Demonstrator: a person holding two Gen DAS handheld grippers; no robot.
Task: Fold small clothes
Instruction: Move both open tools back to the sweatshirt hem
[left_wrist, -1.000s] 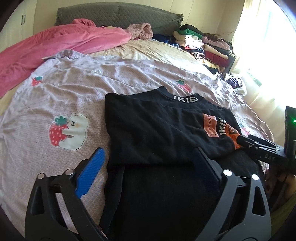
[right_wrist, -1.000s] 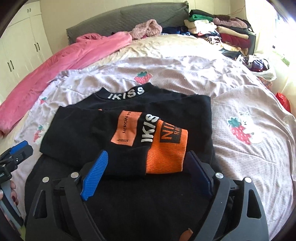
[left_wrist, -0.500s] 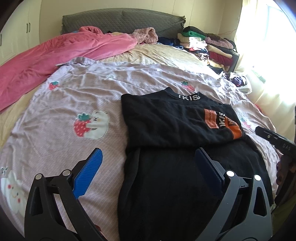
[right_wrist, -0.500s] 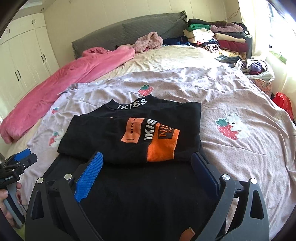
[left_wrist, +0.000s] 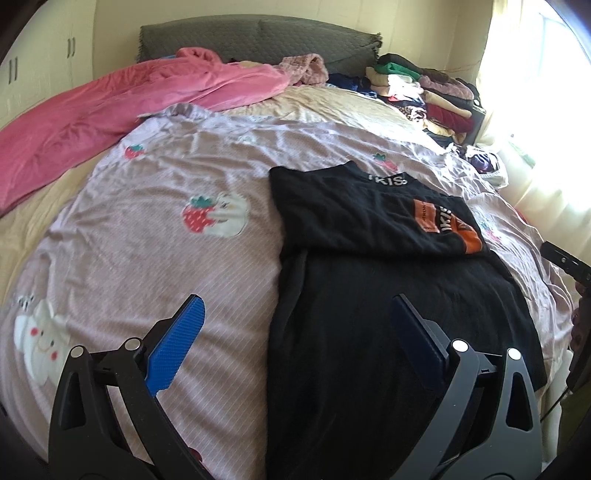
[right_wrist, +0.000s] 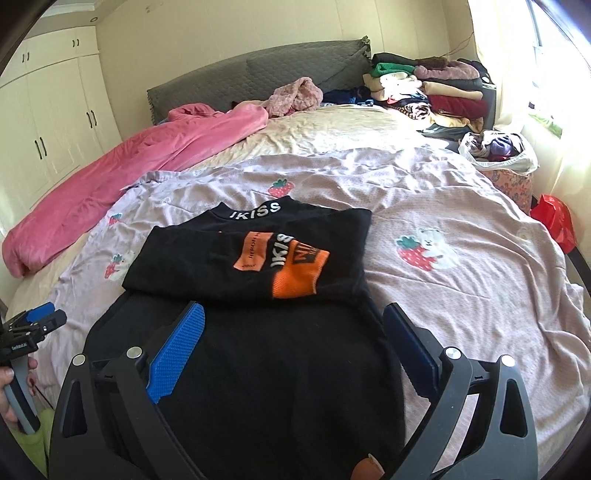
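Note:
A black sweater with white lettering at the collar lies flat on the lilac sheet. Its sleeves are folded across the chest, the orange cuff on top. My right gripper hovers open over the sweater's lower half, nothing between its blue pads. My left gripper is open too, above the sweater's left edge where it meets the sheet. Each gripper shows at the edge of the other's view, with a hand on the left one.
The lilac strawberry-print sheet covers the near bed. A pink blanket lies along the left. Stacked folded clothes sit at the far right by the grey headboard. A bag of clothes and a red bag stand beside the bed.
Both grippers have drawn back from the sweater and risen a little, so more of its lower half shows. The right gripper's jaws opened slightly wider. The sweater has not moved.

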